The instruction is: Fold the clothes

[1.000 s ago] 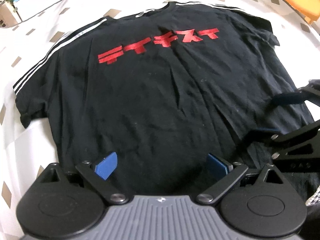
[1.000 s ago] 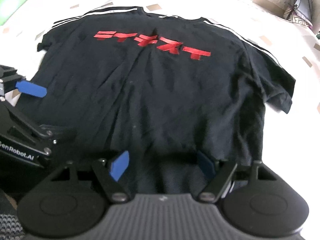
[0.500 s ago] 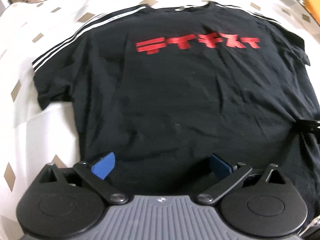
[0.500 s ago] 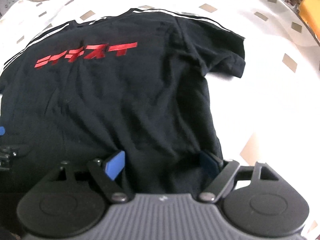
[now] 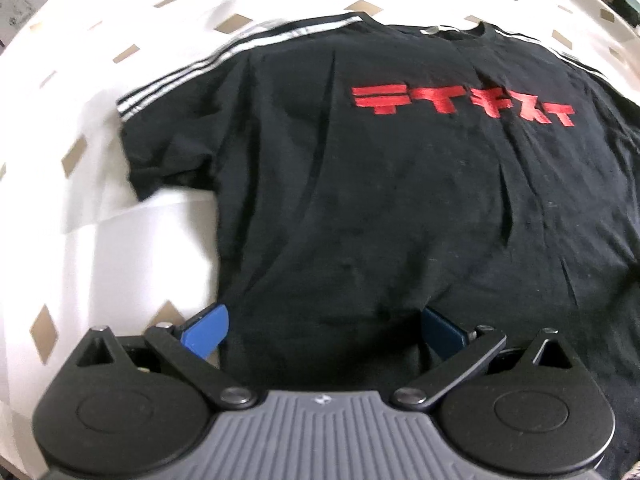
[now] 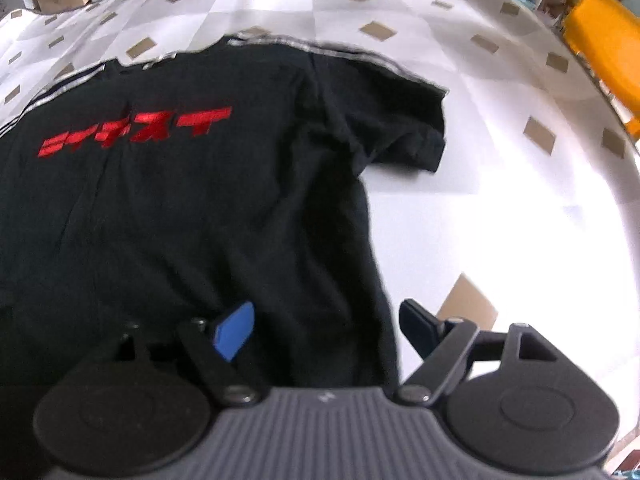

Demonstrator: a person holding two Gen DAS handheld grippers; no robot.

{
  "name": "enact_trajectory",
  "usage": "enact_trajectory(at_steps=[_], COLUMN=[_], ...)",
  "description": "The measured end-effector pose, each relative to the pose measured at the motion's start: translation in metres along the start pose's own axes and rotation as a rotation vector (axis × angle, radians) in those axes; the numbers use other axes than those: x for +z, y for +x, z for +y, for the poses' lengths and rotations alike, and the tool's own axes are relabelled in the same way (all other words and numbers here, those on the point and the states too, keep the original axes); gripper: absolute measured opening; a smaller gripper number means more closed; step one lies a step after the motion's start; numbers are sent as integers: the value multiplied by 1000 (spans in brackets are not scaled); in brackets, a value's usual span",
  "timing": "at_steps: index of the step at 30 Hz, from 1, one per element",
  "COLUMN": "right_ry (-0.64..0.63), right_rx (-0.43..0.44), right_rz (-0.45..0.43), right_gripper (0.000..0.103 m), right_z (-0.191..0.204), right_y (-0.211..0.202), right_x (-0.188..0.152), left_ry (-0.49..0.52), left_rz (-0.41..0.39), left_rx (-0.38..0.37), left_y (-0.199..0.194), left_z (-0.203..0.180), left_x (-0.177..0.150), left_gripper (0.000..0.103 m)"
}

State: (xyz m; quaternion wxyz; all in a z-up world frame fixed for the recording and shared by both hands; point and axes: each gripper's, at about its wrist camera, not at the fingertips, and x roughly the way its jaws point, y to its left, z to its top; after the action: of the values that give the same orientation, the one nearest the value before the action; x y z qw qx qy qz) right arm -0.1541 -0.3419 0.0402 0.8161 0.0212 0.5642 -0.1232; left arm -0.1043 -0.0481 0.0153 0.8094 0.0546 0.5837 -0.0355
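T-shirt (image 5: 380, 200) flat on sheet (image 5: 100, 260) | left tongs (image 5: 322, 330) open | right tongs (image 6: 326, 330) open

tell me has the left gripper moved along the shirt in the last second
Yes. The left gripper has slid toward the shirt's striped-sleeve side: the red print has shifted right in its view, and its jaws now straddle the shirt's side edge.

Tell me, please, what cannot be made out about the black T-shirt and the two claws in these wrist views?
- Left wrist view: the black T-shirt loses its far sleeve to the right edge; the left claw body hides the hem.
- Right wrist view: the shirt's other sleeve is cut off at the left edge; the right claw covers the bottom corner.
- Both views: the red lettering is too blurred to read.
- Neither view shows the other claw.
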Motion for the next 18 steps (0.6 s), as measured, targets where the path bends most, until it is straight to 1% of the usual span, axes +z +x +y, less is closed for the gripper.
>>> enact_trajectory(at_steps=[4, 7, 8, 11, 13, 15, 16, 18], right_ry=[7, -14, -28, -6, 19, 44, 56, 57], right_rx=[13, 10, -9, -53, -61, -67, -71, -33], right_rz=[-34, -7, 15, 21, 2, -17, -27, -55], right_gripper=[79, 79, 79, 80, 77, 77, 77, 77], right_z=[1, 7, 9, 3, -2, -6, -8, -3], right_y=[-4, 2, 6, 9, 6, 4, 3, -2], right_x=[2, 2, 1, 3, 5, 8, 9, 12], left_ry=[-19, -15, -19, -41, -48, -57, -65, -58], left_rz=[5, 1, 2, 17, 31, 28, 3, -34], left_rx=[28, 60, 59, 48, 47, 37, 18, 8], left_y=[-3, -3, -4, -2, -1, -6, -11, -18], left_z=[6, 10, 11, 15, 15, 12, 11, 5], left_x=[-3, -3, -4, -3, -2, 2, 5, 9], left_gripper=[103, 103, 103, 103, 103, 100, 100, 100])
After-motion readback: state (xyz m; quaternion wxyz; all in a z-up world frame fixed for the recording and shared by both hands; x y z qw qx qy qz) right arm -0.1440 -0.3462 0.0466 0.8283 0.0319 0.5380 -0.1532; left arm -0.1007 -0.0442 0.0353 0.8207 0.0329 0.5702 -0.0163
